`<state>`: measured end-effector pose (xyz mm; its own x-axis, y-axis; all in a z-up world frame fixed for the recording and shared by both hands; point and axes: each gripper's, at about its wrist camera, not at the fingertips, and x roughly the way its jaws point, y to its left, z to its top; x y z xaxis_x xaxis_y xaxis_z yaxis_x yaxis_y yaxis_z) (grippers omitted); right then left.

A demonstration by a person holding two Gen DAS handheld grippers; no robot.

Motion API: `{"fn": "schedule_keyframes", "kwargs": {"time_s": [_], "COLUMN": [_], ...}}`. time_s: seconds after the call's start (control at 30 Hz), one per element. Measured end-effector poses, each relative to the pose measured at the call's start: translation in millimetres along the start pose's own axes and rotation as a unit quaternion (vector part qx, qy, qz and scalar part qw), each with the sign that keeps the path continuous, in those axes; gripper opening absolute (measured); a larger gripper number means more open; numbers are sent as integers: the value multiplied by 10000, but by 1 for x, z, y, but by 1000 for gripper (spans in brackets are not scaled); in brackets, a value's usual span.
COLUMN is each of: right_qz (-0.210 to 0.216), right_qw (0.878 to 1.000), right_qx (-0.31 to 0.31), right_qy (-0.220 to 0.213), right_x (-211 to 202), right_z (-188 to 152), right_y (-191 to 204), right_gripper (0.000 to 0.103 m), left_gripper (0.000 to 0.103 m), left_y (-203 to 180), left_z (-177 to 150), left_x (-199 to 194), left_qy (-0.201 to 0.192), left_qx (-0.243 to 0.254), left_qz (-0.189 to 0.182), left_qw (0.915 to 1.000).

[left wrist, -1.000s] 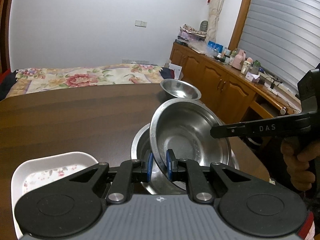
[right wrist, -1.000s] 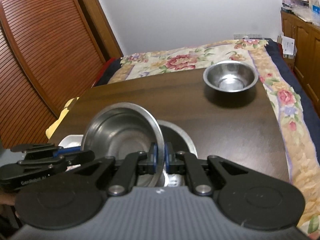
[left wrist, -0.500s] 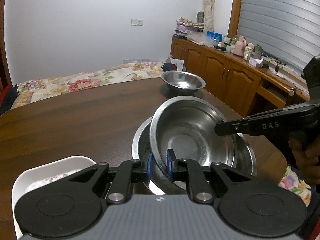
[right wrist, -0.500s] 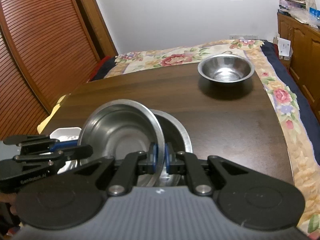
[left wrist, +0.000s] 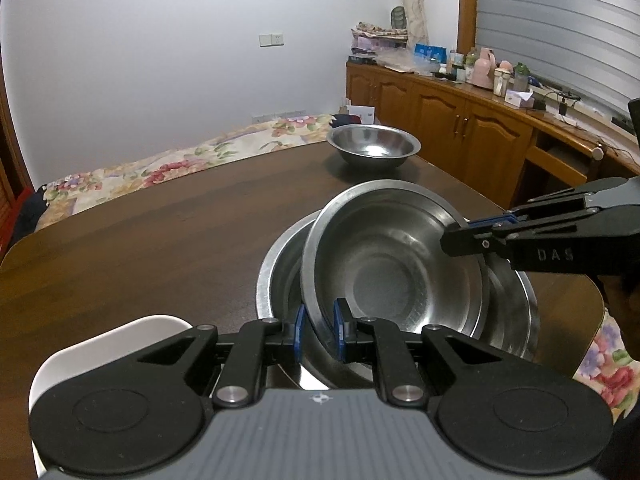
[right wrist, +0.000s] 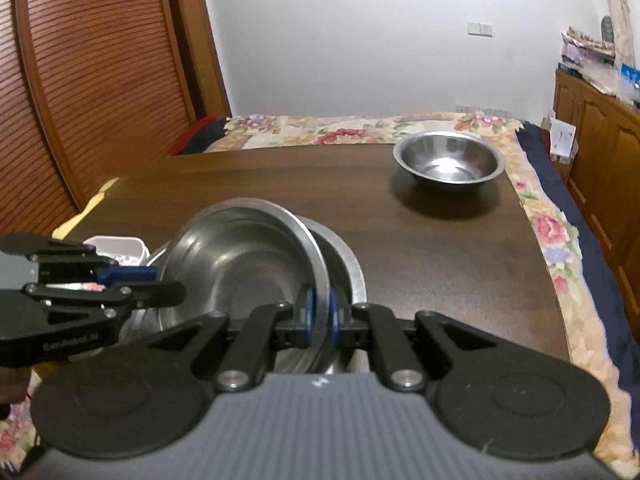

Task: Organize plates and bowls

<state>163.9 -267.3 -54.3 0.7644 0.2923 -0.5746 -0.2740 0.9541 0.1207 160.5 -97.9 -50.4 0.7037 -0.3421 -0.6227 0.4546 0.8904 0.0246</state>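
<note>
My left tongs [left wrist: 319, 334] and right tongs [right wrist: 319, 316] both clamp the bowl's [left wrist: 394, 276] rim, tilted half-nested in the basin [left wrist: 280, 268]; far bowl [left wrist: 374, 152] and white dish [left wrist: 100, 344] remain.

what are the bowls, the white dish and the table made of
Held bowl, the larger bowl under it and the far bowl: apparently stainless steel, brushed grey with bright reflections and thin rolled rims.
White dish: glossy white, ceramic or melamine; cannot tell which.
Table: dark brown wood or veneer, streaky grain, soft sheen.
</note>
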Motion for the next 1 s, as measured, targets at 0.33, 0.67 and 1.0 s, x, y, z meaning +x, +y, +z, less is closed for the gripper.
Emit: {"fn": "schedule_keyframes", "kwargs": {"time_s": [0.33,0.67,1.0], "right_qz": [-16,-138,-319], "right_qw": [9972,9939,9922], "right_qx": [-686,-1011,-1200], "right_qy": [298,423,-60], "right_x": [1,10,8], "right_z": [6,6,-5], "right_y": [14,24,30], "right_gripper": [13,14,15], "left_gripper": [16,15,15], "left_y": [7,11,1], "left_z": [0,-2,-3], "left_x": [-1,-4,0], "left_qy": [-165,-264,-208], "left_qx": [-250,-353,-215], "left_qz": [3,-49,71], "left_qw": [9996,9990,9995]}}
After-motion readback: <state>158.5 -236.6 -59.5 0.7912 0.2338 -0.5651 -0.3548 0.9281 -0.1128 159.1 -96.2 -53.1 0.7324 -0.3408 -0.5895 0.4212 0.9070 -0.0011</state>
